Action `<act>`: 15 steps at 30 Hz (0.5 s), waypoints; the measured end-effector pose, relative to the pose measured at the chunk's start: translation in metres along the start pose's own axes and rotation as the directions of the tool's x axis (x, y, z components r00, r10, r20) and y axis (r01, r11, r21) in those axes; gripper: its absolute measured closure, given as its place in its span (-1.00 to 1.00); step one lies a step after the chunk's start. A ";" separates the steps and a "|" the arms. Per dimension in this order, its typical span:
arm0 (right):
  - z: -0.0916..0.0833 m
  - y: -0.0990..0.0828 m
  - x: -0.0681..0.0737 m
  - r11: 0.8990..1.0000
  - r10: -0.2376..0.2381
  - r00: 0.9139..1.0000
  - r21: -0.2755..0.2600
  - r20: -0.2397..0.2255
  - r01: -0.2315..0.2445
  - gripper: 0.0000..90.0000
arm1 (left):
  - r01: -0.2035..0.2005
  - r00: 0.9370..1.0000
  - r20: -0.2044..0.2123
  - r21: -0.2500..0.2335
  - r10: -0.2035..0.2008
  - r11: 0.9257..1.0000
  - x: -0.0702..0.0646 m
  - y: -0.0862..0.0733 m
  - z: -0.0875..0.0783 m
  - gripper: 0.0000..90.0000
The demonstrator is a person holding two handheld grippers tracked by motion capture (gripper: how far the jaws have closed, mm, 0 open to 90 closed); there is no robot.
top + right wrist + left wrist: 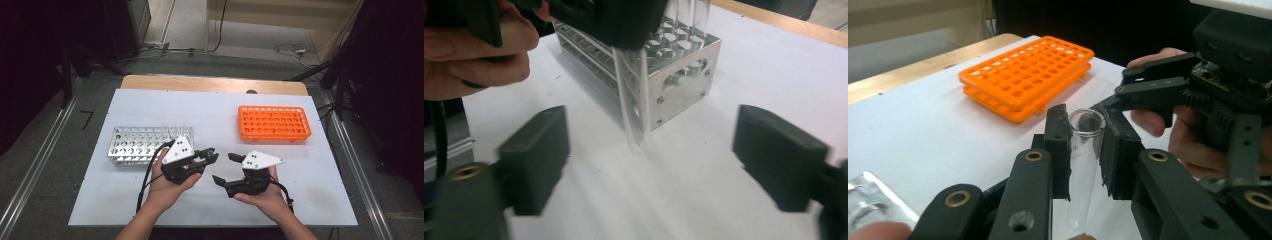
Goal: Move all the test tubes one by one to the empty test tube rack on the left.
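A clear glass test tube stands upright between the jaws of my left gripper, which is shut on it; its open rim pokes above the pads. In the high view my left gripper is at the middle of the white table, pointing right. My right gripper faces it from the right, open. In the right gripper view its jaws stand wide apart with nothing between them. There the test tube hangs down from the left gripper, beyond and between the pads.
A silver metal tube rack holding several clear tubes sits at the left, just behind the left hand. An empty orange tube rack lies at the back right. The white table ends at a wooden edge at the far side.
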State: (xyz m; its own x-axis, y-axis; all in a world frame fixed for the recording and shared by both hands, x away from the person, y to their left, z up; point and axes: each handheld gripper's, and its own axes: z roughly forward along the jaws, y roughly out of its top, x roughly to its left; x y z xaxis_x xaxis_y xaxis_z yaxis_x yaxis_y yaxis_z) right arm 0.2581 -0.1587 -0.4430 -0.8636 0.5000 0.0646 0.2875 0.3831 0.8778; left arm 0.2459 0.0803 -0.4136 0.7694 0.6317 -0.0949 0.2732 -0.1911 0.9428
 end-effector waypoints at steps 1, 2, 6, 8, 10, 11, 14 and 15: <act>-0.002 0.000 -0.003 1.000 0.013 1.000 -0.007 -0.004 -0.013 -0.84 | -0.002 1.000 -0.006 0.000 0.002 1.000 0.003 0.001 -0.002 0.70; -0.005 -0.001 -0.006 1.000 0.025 1.000 -0.013 -0.008 -0.026 -0.86 | 0.001 1.000 -0.012 -0.002 -0.001 1.000 0.005 0.002 -0.003 0.70; -0.015 -0.004 -0.017 0.999 0.037 0.999 -0.026 -0.005 -0.037 -1.00 | 0.019 0.999 -0.035 -0.019 -0.019 1.000 0.016 0.006 -0.011 0.70; -0.021 -0.006 -0.022 0.999 0.043 0.999 -0.033 0.019 -0.042 -1.00 | 0.022 0.998 -0.050 -0.024 -0.023 0.999 0.022 0.008 -0.015 0.70; -0.027 -0.008 -0.028 0.998 0.056 0.998 -0.037 0.038 -0.055 -1.00 | 0.031 0.997 -0.066 -0.034 -0.033 0.999 0.029 0.009 -0.020 0.70; -0.030 -0.009 -0.031 0.997 0.066 0.997 -0.040 0.051 -0.064 -1.00 | 0.033 0.997 -0.073 -0.036 -0.036 0.999 0.032 0.010 -0.023 0.70; -0.040 -0.013 -0.038 0.997 0.073 0.994 -0.047 0.082 -0.069 -1.00 | 0.032 0.994 -0.107 -0.041 -0.037 0.999 0.041 0.012 -0.031 0.70; -0.044 -0.014 -0.041 0.997 0.072 0.993 -0.047 0.096 -0.067 -1.00 | 0.037 0.993 -0.114 -0.046 -0.042 0.998 0.044 0.013 -0.034 0.70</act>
State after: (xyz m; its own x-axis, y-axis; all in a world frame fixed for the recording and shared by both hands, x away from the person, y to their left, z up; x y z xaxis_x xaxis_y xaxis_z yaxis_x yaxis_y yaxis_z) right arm 0.2713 -0.2185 -0.4377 -0.7973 0.5980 0.0817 0.3253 0.3118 0.8927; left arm 0.2639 0.1311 -0.3950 0.6866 0.7204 -0.0977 0.2745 -0.1325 0.9524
